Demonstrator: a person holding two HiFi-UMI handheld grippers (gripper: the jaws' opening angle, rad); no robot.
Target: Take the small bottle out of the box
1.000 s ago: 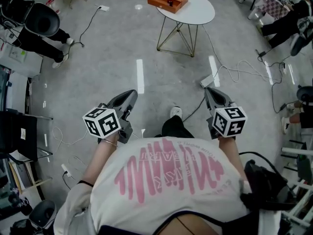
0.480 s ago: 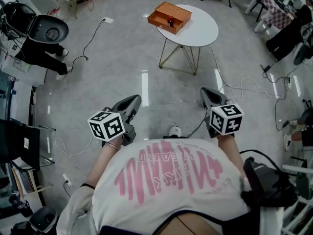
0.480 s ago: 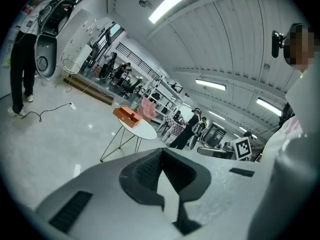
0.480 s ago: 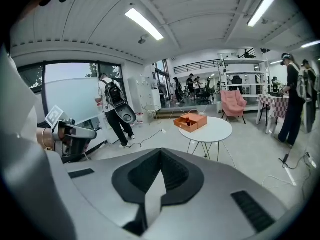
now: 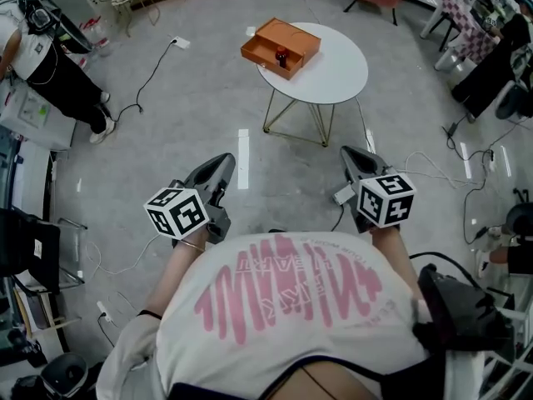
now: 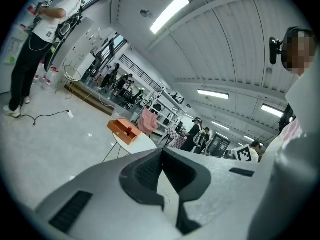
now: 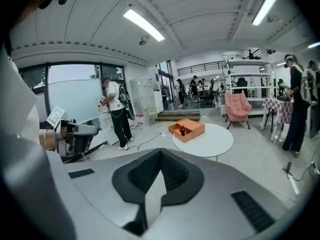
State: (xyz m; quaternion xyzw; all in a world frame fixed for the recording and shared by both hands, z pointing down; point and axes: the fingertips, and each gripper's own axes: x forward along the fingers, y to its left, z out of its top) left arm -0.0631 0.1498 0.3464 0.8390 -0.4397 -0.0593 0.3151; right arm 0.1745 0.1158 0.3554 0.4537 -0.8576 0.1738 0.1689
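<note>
Round white surface (image 5: pixel 337 65) well ahead, orange box (image 5: pixel 300 36) at its far left edge, small bottle (image 5: pixel 281 56) upright inside. Left gripper (image 5: pixel 223 161) and right gripper (image 5: pixel 350 152), jaws clenched on nothing, flank that line, well short; neither looks nearer.

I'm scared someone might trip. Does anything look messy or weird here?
Nothing is spilled or broken. Loose cables trail across the floor, and someone could trip on them. The orange box sits right at the edge of the table, with the bottle upright inside.
</note>
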